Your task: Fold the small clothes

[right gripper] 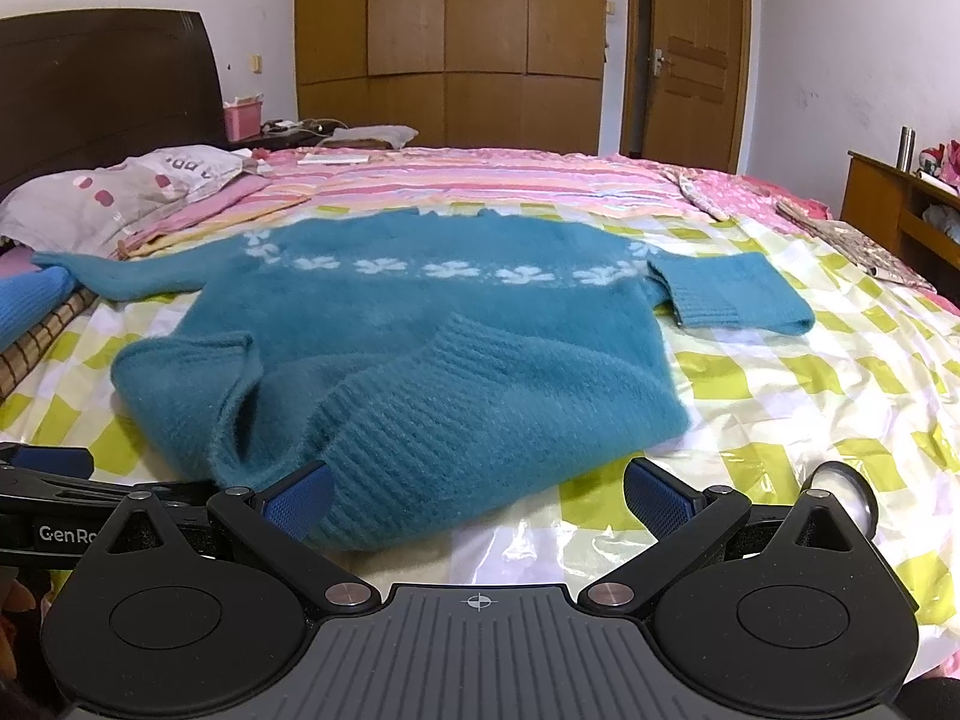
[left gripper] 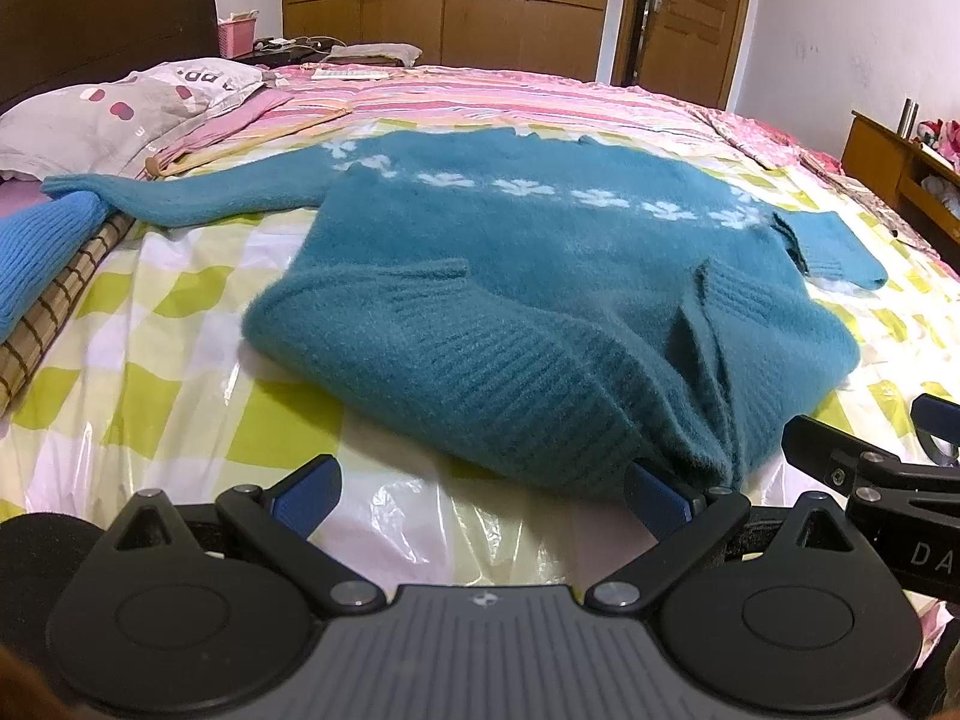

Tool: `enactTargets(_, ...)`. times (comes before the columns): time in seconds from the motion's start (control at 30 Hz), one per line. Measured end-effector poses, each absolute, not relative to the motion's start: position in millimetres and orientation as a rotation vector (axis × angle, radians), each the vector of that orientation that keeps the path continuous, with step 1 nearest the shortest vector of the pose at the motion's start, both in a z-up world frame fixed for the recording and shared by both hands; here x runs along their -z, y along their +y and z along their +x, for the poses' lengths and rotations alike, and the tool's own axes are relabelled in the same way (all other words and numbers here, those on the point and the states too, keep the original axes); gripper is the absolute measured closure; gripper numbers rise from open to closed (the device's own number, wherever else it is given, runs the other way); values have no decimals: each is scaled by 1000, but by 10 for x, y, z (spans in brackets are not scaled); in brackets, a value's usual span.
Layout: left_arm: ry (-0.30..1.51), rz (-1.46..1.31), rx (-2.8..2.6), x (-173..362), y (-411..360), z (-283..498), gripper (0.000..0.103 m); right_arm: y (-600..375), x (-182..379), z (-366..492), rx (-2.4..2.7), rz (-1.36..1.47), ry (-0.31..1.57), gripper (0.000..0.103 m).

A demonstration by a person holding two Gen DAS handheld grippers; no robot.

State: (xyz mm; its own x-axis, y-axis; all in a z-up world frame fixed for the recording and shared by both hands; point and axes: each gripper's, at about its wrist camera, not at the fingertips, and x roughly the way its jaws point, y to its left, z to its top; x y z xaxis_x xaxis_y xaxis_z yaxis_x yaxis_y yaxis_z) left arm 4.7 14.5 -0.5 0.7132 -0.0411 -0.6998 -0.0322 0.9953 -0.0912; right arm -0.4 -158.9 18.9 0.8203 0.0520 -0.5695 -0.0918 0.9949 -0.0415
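A teal knit sweater (left gripper: 528,264) with a band of white flowers lies on the bed, its ribbed hem bunched toward me; it also shows in the right wrist view (right gripper: 420,348). One sleeve stretches far left (left gripper: 180,198), the other is folded at the right (right gripper: 738,294). My left gripper (left gripper: 480,492) is open, its right fingertip (left gripper: 654,498) touching the hem's near edge. My right gripper (right gripper: 477,495) is open, the hem lying between its jaws, with the left fingertip (right gripper: 297,501) against the fabric. The right gripper also shows at the right edge of the left wrist view (left gripper: 870,468).
The bed has a glossy green-checked plastic sheet (left gripper: 168,372) over a pink striped blanket (right gripper: 480,180). A grey pillow (left gripper: 102,114), a blue knit garment (left gripper: 36,252) and a bamboo mat (left gripper: 54,306) lie at left. A wooden side table (right gripper: 900,210) stands right.
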Motion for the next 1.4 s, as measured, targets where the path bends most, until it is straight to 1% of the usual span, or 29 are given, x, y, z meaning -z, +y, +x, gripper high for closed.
enactTargets(0.63,707,-102,-22,-139,326,166,0,-1629,-295,235,-101,-88,589,0)
enactTargets(0.97,669,-79,-40,-240,537,454,0,-1668,-400,622,-101,-105,597,1)
enactTargets(1.4,646,5,-23,-274,670,848,0,-1553,-379,1022,-113,-149,623,0)
